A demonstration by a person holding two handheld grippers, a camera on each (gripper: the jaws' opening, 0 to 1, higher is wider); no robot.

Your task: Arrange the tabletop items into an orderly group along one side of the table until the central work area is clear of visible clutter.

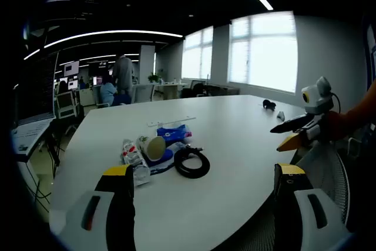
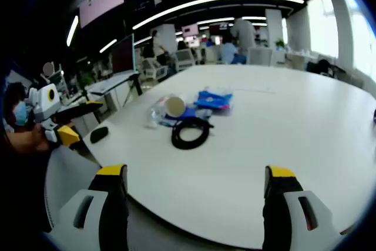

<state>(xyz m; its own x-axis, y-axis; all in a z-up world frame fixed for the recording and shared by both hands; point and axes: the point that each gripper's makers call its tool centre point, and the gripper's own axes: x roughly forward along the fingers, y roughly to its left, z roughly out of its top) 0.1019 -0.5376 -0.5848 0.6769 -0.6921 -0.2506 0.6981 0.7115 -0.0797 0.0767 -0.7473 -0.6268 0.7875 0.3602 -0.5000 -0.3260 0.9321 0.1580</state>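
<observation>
Tabletop items lie clustered on the white table [image 1: 247,121], at about 10 o'clock from centre in the left gripper view: a coiled black cable [image 1: 191,161], glossy and ring-shaped; a cylindrical cup [image 1: 154,147] tipped on its side, its beige round end facing the camera; a crinkled blue packet [image 1: 174,133]; and a clear wrapped bundle [image 1: 133,158] with red markings, contents too blurred to identify. The left gripper [image 1: 202,195] rises at 6 o'clock, jaws spread wide, yellow-tipped, holding nothing. At 3 o'clock the right gripper [image 1: 292,134] hovers off the table edge, its jaws parted.

Right gripper view: the same cluster sits at 11 o'clock, cable [image 2: 189,133] nearest, cup [image 2: 174,106] and blue packet [image 2: 213,99] just beyond, touching. The right gripper [image 2: 197,195] stands wide and empty over the table [image 2: 305,121] rim. At 9 o'clock the left gripper [image 2: 76,123] is held level beside the table.
</observation>
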